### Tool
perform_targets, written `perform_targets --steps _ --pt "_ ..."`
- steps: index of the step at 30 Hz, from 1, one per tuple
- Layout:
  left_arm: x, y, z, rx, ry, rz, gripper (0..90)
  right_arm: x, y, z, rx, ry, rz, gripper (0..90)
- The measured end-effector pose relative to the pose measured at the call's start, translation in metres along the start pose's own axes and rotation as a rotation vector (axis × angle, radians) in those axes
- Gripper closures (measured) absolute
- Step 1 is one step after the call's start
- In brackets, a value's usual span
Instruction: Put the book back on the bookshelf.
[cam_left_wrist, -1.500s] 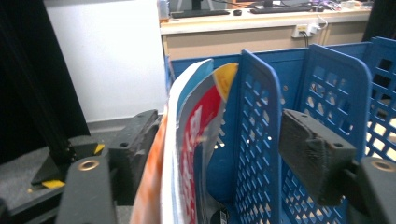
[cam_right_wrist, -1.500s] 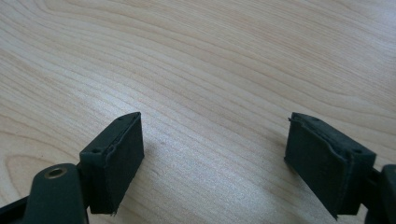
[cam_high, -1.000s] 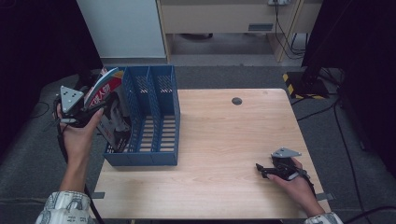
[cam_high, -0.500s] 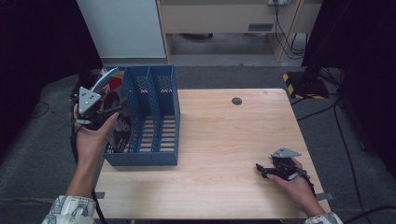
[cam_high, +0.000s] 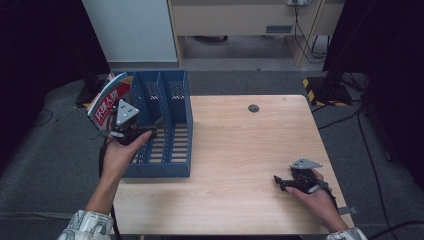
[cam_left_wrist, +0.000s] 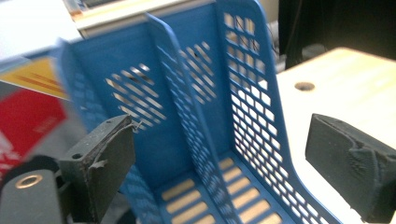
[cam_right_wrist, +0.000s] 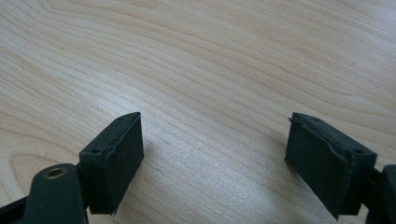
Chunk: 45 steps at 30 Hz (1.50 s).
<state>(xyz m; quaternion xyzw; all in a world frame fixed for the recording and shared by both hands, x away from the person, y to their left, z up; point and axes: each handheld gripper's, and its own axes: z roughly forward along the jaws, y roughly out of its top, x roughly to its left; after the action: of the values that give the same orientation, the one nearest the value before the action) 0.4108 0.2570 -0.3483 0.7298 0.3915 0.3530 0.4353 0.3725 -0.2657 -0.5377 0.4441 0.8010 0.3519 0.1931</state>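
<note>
Grey carpet surrounds one light wooden table (cam_high: 240, 165), which has one dark round hole (cam_high: 253, 108) near its far edge. At the table's left end stands one blue plastic file rack (cam_high: 165, 125) with perforated walls; two inner dividers split it into three slots, and its slatted floor shows in the left gripper view. One book (cam_high: 106, 97) with a red cover and white lettering leans tilted at the rack's leftmost side; whether it sits inside the outermost slot or just against the rack's outer wall is hard to tell. In the left gripper view it appears as a red and yellow blur (cam_left_wrist: 28, 116) at the left edge.

Two grippers are in play. The left gripper (cam_high: 137, 132) hovers over the rack's left slots, just right of the book; its jaws have just been opening and stand spread wide with nothing pinched between them. The right gripper (cam_high: 280, 181) rests low on the table near the right front corner, well apart from the rack, jaws spread over bare wood and holding nothing.
</note>
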Motion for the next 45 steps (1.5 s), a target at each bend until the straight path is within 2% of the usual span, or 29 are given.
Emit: perform_targets --steps 1,4,12,13,20,21,22,28,29,35,38,45 --pt "-0.008 -0.002 0.005 0.015 -0.015 0.000 7.5 0.000 0.000 0.000 0.000 0.000 -0.001 19.4" --pt "-0.017 -0.005 0.011 0.013 -0.050 -0.033 7.3 0.000 0.000 0.000 0.001 0.003 0.000 19.4" --pt "-0.036 -0.010 0.020 0.028 -0.107 -0.051 6.2 0.000 0.000 0.000 0.001 0.006 -0.003 19.3" --pt "-0.042 -0.010 0.022 0.038 -0.130 -0.056 5.9 0.000 0.000 0.000 0.001 0.006 -0.003 19.3" --pt "-0.063 -0.010 0.026 0.045 -0.192 -0.072 5.1 0.001 0.000 0.000 0.001 0.007 -0.002 19.3" --pt "-0.063 -0.010 0.026 0.045 -0.192 -0.072 4.9 0.001 0.000 0.000 0.000 0.008 -0.004 19.3" --pt "-0.069 -0.010 0.029 0.052 -0.205 -0.065 4.8 0.001 0.000 0.000 0.001 0.009 -0.003 19.3" --pt "-0.089 -0.010 0.036 0.065 -0.232 -0.060 3.1 0.001 0.000 0.000 0.000 0.009 -0.003 19.3" --pt "-0.089 -0.010 0.036 0.065 -0.232 -0.060 3.1 0.001 0.000 0.000 0.000 0.009 -0.003 19.3" --pt "-0.110 -0.013 0.049 0.100 -0.273 -0.051 3.1 0.002 0.000 0.000 -0.001 0.011 -0.007 19.1" --pt "-0.116 -0.013 0.051 0.098 -0.288 -0.047 3.5 0.002 0.000 0.000 0.000 0.012 -0.007 18.8" --pt "-0.144 -0.015 0.061 0.128 -0.326 -0.003 3.6 0.003 0.000 0.000 0.001 0.013 -0.009 18.6"
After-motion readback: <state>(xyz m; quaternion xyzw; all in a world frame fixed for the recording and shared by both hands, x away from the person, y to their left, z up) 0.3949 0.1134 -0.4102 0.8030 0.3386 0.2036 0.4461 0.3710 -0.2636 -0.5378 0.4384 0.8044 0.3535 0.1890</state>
